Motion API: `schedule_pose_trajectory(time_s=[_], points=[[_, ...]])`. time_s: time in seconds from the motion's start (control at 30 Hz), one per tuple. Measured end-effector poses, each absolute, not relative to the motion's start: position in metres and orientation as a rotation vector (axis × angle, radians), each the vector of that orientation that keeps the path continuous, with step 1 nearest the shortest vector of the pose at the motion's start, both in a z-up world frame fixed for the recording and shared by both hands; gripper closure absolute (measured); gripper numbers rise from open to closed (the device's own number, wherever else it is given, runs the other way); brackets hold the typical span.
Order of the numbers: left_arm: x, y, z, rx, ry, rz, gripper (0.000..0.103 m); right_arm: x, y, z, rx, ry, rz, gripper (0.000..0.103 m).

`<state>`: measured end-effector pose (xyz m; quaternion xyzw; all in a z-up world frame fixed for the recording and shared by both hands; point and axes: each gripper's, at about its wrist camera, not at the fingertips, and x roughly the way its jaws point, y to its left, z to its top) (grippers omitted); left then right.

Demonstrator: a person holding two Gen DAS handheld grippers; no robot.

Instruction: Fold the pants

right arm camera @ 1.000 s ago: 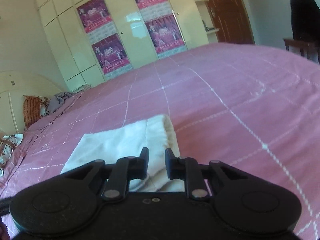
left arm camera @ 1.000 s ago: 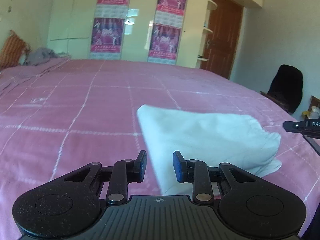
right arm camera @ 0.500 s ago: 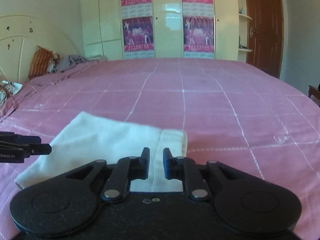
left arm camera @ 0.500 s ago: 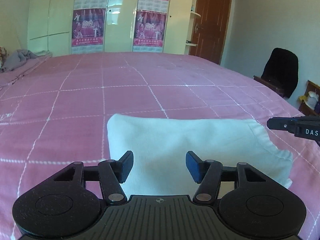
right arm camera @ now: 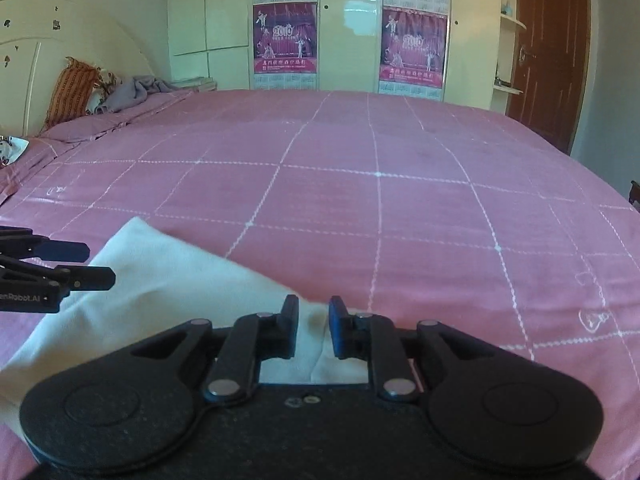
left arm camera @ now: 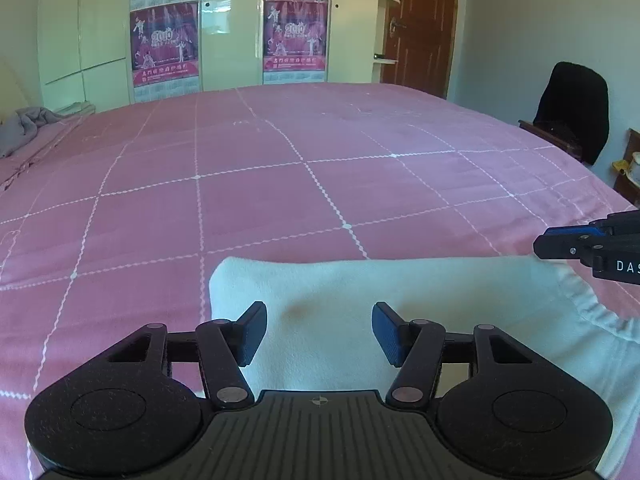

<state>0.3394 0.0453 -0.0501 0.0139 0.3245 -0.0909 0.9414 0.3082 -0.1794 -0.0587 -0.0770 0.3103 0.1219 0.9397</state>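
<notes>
The white pants [left arm camera: 400,304] lie folded into a flat rectangle on the pink bed [left arm camera: 280,184]; they also show in the right wrist view [right arm camera: 168,280]. My left gripper [left arm camera: 319,334] is open, its jaws wide apart above the near left part of the pants, holding nothing. My right gripper [right arm camera: 313,326] hovers over the waistband end with a narrow gap between its jaws and nothing between them. Each gripper shows at the edge of the other's view: the right one [left arm camera: 592,246] and the left one [right arm camera: 56,268].
Pillows and a grey garment [right arm camera: 132,92] lie at the head of the bed on the left. A wardrobe with posters [left arm camera: 164,40] and a brown door [left arm camera: 420,24] stand behind. A dark chair [left arm camera: 572,116] stands to the right of the bed.
The left gripper's jaws have opened wider and it has swung to face the pants squarely. The right gripper has levelled out and its jaws have parted slightly. The pants stay flat.
</notes>
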Motion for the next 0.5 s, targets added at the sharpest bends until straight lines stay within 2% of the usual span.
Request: schedule_pose_trajectory(time_s=[0.1, 0.13, 0.5], points=[[0.368, 0.044, -0.070, 0.030, 0.761, -0.180, 0.044, 0.335, -0.174, -0.078, -0.171, 0.738, 0.224, 0.084], [0.372, 0.043, -0.078, 0.045, 0.774, -0.186, 0.041, 0.340, -0.173, -0.086, -0.180, 0.765, 0.223, 0.084], [0.313, 0.038, -0.042, 0.093, 0.688, -0.162, 0.039, 0.288, -0.178, -0.059, -0.153, 0.669, 0.252, 0.083]])
